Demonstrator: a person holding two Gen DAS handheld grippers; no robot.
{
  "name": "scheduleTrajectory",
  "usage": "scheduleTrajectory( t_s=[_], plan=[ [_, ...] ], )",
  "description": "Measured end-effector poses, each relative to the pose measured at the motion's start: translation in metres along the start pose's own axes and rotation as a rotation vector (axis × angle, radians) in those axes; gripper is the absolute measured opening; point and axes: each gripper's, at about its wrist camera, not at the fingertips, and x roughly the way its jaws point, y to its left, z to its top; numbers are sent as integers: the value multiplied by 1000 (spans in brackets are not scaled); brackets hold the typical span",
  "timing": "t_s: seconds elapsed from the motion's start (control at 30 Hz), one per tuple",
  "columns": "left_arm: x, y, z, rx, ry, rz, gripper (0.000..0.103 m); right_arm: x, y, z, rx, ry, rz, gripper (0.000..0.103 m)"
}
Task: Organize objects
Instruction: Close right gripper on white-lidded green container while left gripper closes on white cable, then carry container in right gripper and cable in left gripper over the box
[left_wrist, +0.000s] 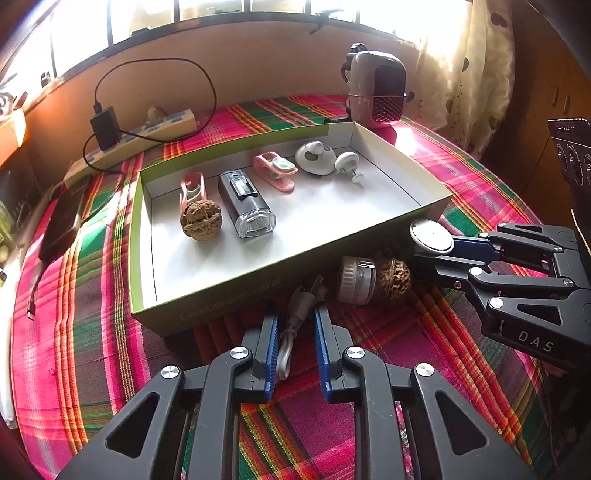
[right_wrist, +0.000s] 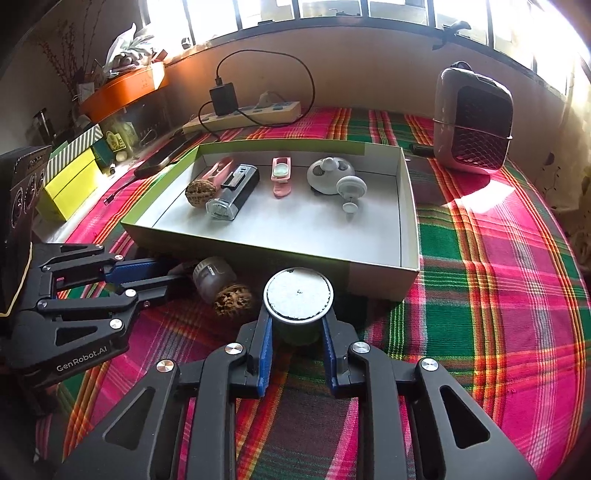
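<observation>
A grey cable plug (left_wrist: 301, 301) lies on the plaid cloth between the blue pads of my left gripper (left_wrist: 297, 314), which is shut on it. My right gripper (right_wrist: 298, 317) is shut on a round white-lidded tin (right_wrist: 298, 293), upright just in front of the box; the same tin (left_wrist: 431, 236) shows in the left wrist view. Between the two grippers lie a small clear jar (left_wrist: 355, 280) and a walnut (left_wrist: 393, 280). The green box (left_wrist: 221, 295) holds another walnut (left_wrist: 201, 219), a black device (left_wrist: 245, 203), two pink clips and two white round pieces.
Behind the box stand a heater (right_wrist: 472, 118), a power strip (right_wrist: 243, 116) with a black charger and cable, and a dark phone (right_wrist: 164, 157). Yellow and striped boxes (right_wrist: 70, 181) crowd the left edge. Plaid cloth stretches to the right of the box.
</observation>
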Motion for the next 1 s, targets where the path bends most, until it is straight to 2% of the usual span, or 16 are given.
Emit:
scheduleTrajectory(
  t_s=[0.13,0.33,1.0],
  plan=[
    [-1,0,-1,-9,-1,-13,12,-1,0,0,4,-2,-3,18],
    [-2,-1,-4,-14,-2,-22,10,-2,1,-2,2,-5,4,18],
    [-11,8,-8,-58,-18,-32,9,-10,6,-6,-2,-20,17,18]
  ],
)
